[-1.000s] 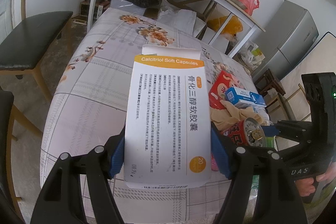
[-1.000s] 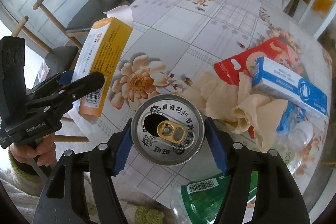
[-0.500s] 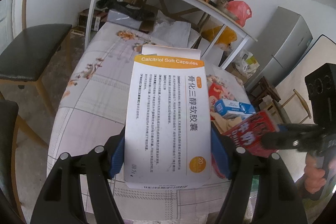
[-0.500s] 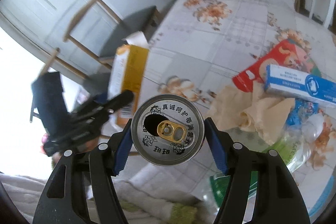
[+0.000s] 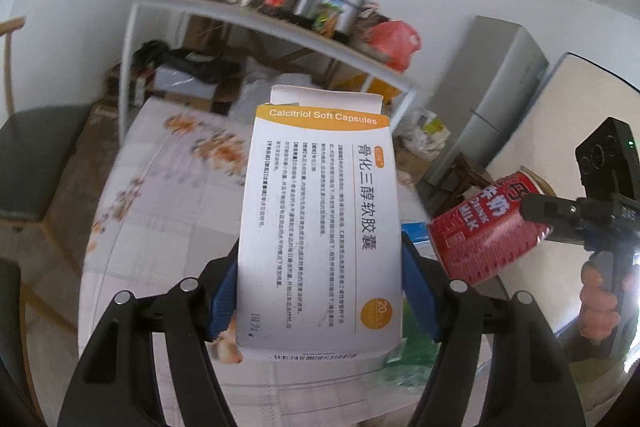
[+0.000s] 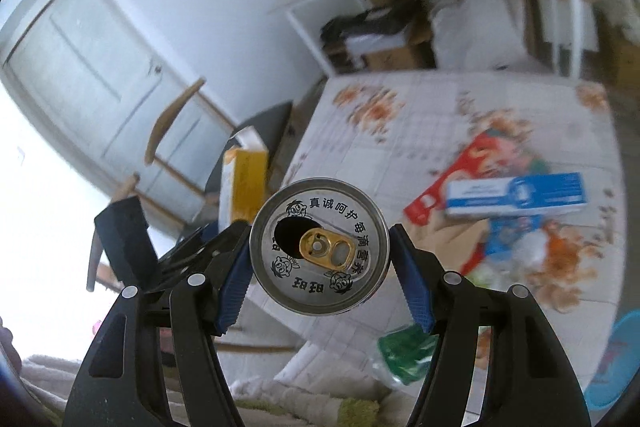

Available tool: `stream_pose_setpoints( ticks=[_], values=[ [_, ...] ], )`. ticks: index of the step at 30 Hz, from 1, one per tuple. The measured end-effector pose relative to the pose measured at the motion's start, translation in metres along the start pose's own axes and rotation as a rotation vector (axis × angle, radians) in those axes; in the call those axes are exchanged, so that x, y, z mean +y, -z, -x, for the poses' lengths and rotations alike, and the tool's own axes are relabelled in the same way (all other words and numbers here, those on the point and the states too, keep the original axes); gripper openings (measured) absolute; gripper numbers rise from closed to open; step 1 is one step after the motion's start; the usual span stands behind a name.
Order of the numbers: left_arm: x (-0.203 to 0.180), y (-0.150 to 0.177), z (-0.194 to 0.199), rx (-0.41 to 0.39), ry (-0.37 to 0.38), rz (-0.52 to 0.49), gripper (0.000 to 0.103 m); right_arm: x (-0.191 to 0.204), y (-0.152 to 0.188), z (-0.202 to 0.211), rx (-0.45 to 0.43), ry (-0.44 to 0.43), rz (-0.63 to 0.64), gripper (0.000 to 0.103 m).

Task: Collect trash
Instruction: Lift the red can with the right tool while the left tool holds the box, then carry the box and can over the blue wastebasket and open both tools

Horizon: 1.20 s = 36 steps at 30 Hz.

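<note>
Above table (image 6: 400, 155): L gripper (image 5: 320, 287) clamps box (image 5: 320, 227); R gripper (image 6: 320, 259) clamps can (image 6: 320, 247), both airborne. Risks: can is open, tilt may spill dregs; smooth can may slip out; box may crush.
</note>
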<state>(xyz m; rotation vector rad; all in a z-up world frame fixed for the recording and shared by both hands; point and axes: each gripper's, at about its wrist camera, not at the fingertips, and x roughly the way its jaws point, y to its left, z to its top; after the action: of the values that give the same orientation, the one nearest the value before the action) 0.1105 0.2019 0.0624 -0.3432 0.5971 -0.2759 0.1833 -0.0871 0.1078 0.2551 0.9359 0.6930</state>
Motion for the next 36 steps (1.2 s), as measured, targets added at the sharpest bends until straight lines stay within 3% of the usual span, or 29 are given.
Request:
stream_pose_setpoints(
  ticks=[8,30,36],
  values=[
    [-0.053,-0.015,-0.015,0.005,0.107,-0.093,0.069,-0.044,0.01,0.05,-0.125,0.105,-0.128,0.062],
    [-0.185,-0.005,-0.075,0.155,0.324,-0.245,0.069,-0.127,0.078,0.137,-0.276,0.291,-0.398,0.062],
    [-0.218,-0.004,-0.089,0.231,0.386,-0.259,0.068,-0.143,0.11,0.182,-0.376,0.382,-0.446,0.062]
  ],
)
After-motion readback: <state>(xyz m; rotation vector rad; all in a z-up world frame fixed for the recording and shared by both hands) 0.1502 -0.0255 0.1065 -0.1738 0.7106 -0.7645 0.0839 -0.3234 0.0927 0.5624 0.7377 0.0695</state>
